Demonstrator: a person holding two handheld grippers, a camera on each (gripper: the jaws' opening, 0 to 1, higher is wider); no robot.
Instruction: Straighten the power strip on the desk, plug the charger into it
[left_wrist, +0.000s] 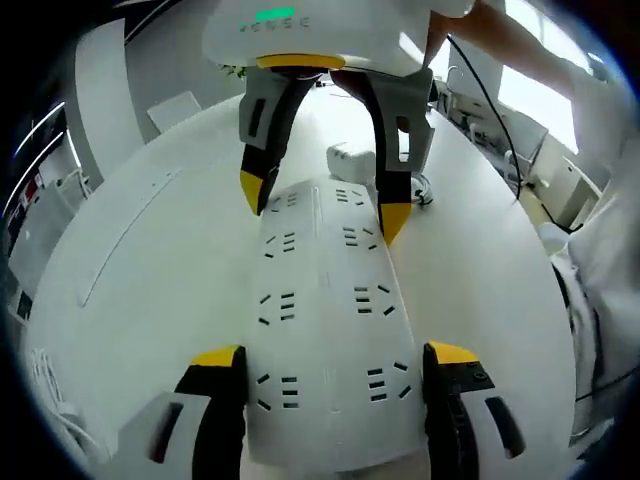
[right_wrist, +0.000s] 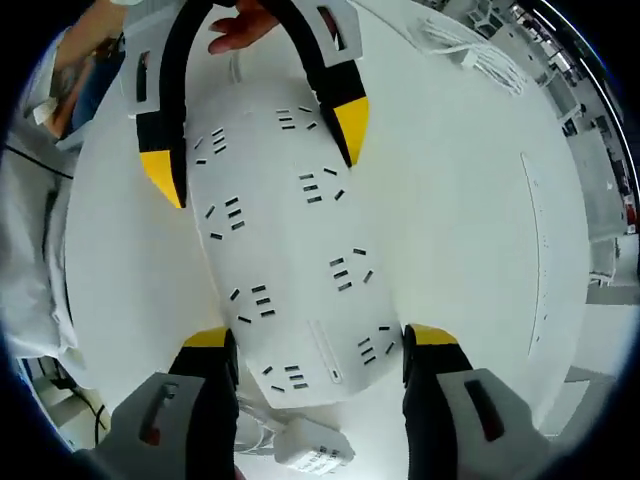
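A long white power strip (left_wrist: 325, 330) is lying flat on the white worktop (left_wrist: 150, 250). The left tongs (left_wrist: 330, 362) and the right tongs (right_wrist: 317, 340) are straddling its opposite ends, jaws apart beside its edges. A white charger (left_wrist: 350, 160) is sitting just beyond the strip's far end. No lettering is readable.

power strip (left_wrist: 325, 320): smooth white plastic, slight sheen | desk (left_wrist: 150, 260): smooth matt white
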